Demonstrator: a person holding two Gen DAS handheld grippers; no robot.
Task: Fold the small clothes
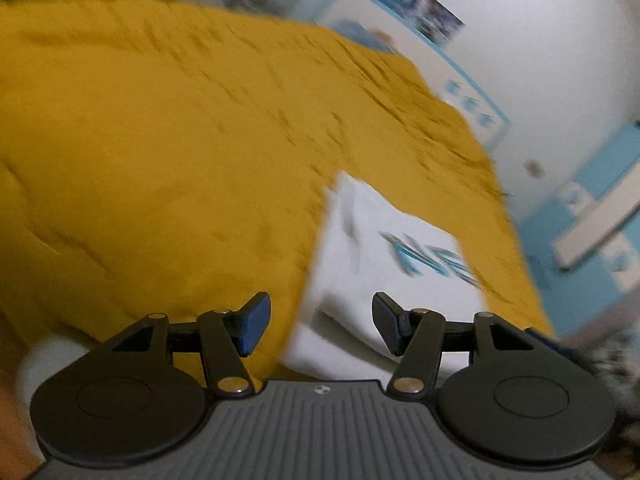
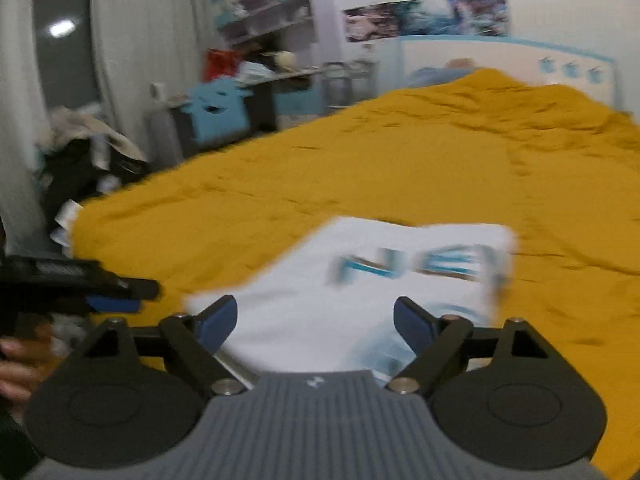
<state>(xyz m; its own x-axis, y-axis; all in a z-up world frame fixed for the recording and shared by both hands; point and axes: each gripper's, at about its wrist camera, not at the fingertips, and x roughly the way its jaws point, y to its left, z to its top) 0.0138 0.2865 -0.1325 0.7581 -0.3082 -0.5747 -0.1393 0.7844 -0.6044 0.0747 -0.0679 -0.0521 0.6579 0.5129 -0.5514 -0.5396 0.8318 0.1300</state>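
A folded white garment (image 1: 384,264) with blue lettering lies on the mustard-yellow bedspread (image 1: 160,140). My left gripper (image 1: 320,328) hangs open over the garment's near left edge, nothing between its blue pads. In the right wrist view the same white garment (image 2: 360,292) lies just ahead. My right gripper (image 2: 316,326) stands wide open above its near edge, with nothing pinched. The left gripper (image 2: 116,300) shows at the left of that view, held by a hand (image 2: 16,364).
The yellow bedspread (image 2: 440,168) spreads far ahead and to both sides. A white and blue headboard (image 2: 500,60) closes the far end. A cluttered desk (image 2: 256,92), shelves and a heap of clothes (image 2: 88,148) stand left of the bed.
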